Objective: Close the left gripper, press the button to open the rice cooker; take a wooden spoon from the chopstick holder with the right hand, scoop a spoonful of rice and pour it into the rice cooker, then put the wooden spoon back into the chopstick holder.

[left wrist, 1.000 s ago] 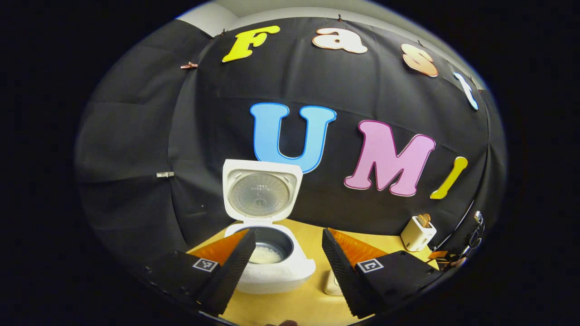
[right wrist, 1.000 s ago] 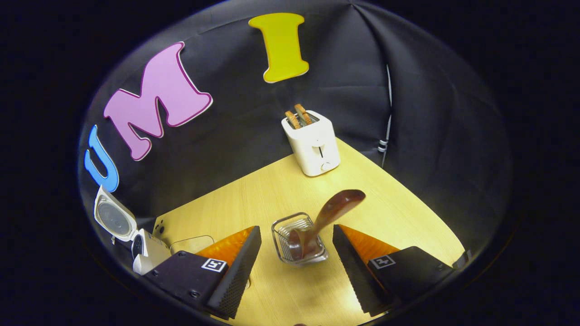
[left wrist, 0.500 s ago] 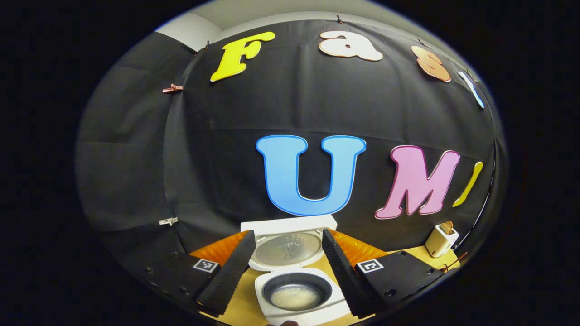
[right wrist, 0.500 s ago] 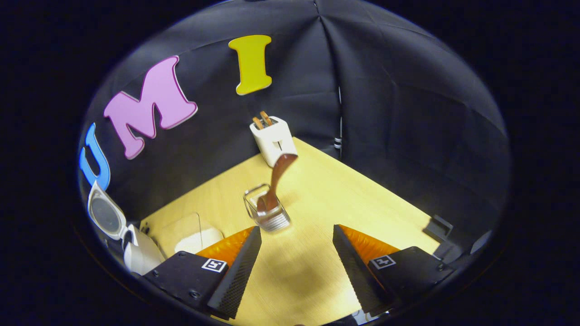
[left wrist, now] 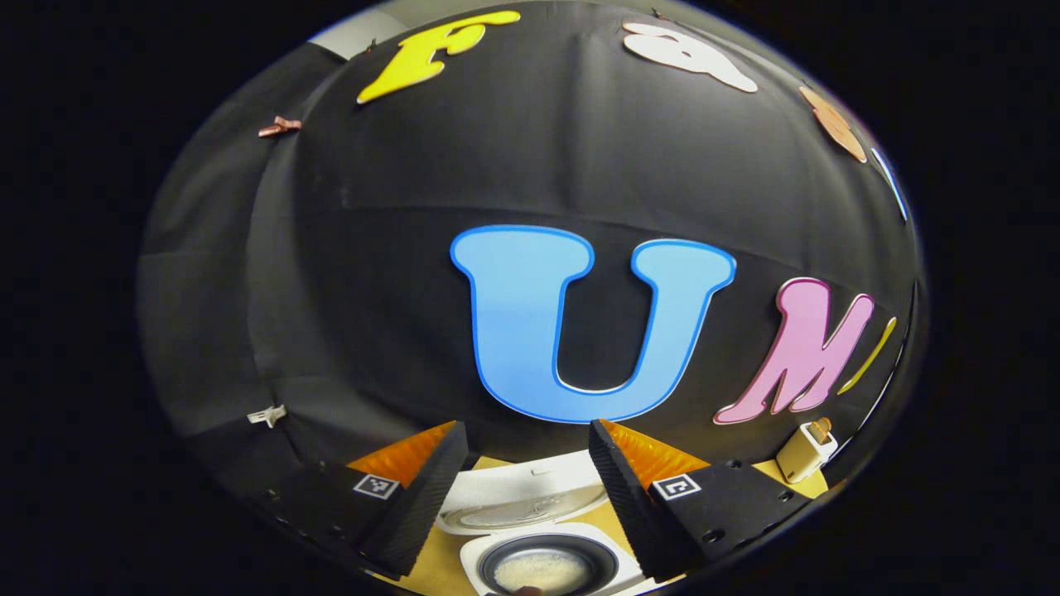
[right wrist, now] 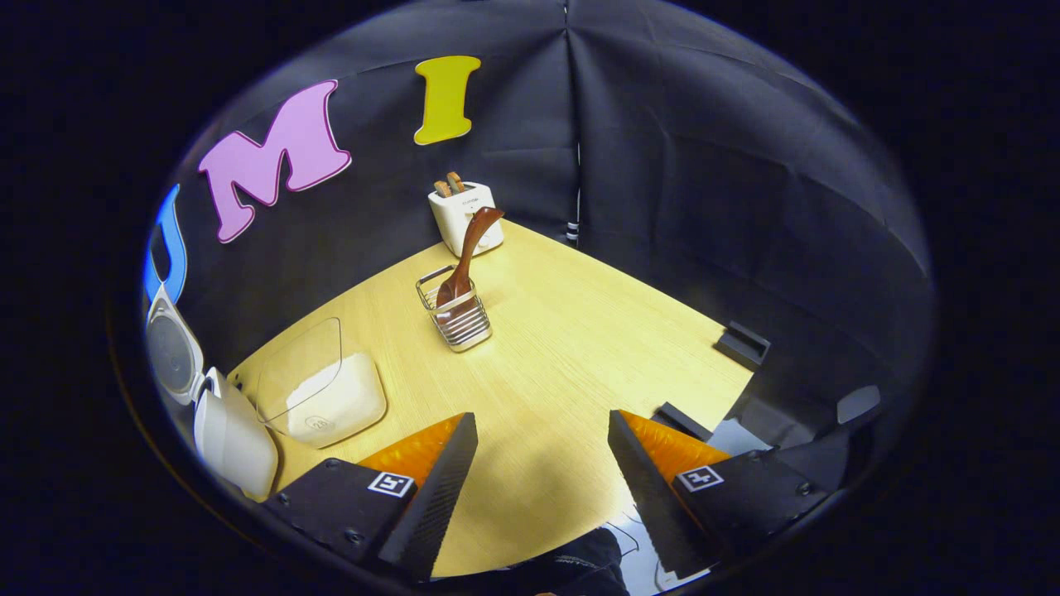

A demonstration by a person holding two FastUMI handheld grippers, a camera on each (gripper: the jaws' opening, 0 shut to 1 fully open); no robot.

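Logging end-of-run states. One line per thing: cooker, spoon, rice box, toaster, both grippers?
Cooker: lid up, rice in the pot.
Spoon: standing in the holder, leaning toward the toaster.
Rice box: clear, rice inside; open or lidded, cannot tell.
Toaster: two slices sticking up from its slots.
Left gripper: open, holding nothing.
Right gripper: open, holding nothing, apart from the spoon.

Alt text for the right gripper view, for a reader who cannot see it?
A wooden spoon stands in a wire chopstick holder on a wooden table, beyond the open, empty right hand-held gripper. A toaster sits behind; a clear rice container and open rice cooker sit left.
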